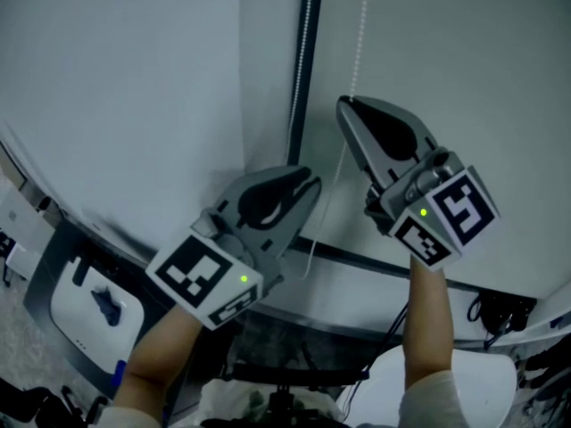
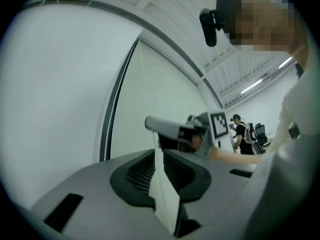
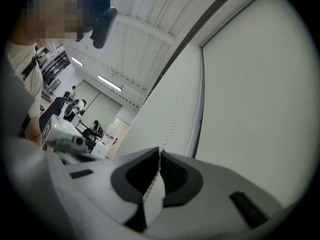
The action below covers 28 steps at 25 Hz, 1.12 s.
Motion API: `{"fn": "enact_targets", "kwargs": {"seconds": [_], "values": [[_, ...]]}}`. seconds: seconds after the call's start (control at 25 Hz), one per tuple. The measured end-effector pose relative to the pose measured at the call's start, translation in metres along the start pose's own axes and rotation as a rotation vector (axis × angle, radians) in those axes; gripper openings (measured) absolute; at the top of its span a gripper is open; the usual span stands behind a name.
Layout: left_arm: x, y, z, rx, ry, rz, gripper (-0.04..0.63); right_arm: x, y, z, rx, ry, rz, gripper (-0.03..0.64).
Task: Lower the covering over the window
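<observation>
A pale roller blind (image 1: 446, 61) covers the window beside a dark upright frame strip (image 1: 303, 61). Its white bead chain (image 1: 359, 34) hangs in front of it. My right gripper (image 1: 343, 105) points upward, shut on the chain; the beads run between its pads (image 3: 160, 151) and up along the blind (image 3: 177, 109). My left gripper (image 1: 310, 183) is lower and to the left, by the chain's slack loop (image 1: 326, 203). In the left gripper view its jaws (image 2: 155, 151) stand slightly apart, and the thin chain (image 2: 145, 84) passes between them. The right gripper (image 2: 150, 123) shows just beyond.
A dark sill bar (image 1: 375, 261) runs below the blind. A white device (image 1: 89, 315) lies at lower left and cables (image 1: 495, 310) hang at lower right. People stand far back in the room (image 2: 241, 134). A plain white wall (image 1: 116, 78) fills the left.
</observation>
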<state>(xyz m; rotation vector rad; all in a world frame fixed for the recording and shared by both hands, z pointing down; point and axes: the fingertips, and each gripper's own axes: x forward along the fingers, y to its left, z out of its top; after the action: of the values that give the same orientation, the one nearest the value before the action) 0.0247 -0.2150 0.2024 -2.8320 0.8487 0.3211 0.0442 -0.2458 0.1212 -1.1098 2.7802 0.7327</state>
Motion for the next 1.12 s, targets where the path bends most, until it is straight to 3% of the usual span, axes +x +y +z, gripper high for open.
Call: {"fn": "enact_targets", "kwargs": {"seconds": [0.2,0.48,0.68,0.96,1.12], "values": [[0.017,0.008,0.044,0.087,-0.043,0.009,0.04,-0.007,0.011,-0.023,0.035,0.013,0.003,0.017],[0.035,0.01,0.074,0.026,-0.072,-0.029,0.069,-0.02,0.015,-0.027,-0.009,0.032,0.002,0.015],[0.039,0.01,0.093,0.052,-0.091,-0.044,0.074,-0.021,0.032,-0.035,-0.082,0.067,0.013,0.015],[0.044,0.011,0.09,0.102,-0.061,-0.044,0.074,-0.025,0.061,-0.092,-0.052,0.179,0.059,0.014],[0.052,0.012,0.088,0.129,-0.048,-0.04,0.074,-0.035,0.078,-0.13,0.023,0.233,0.084,0.014]]}}
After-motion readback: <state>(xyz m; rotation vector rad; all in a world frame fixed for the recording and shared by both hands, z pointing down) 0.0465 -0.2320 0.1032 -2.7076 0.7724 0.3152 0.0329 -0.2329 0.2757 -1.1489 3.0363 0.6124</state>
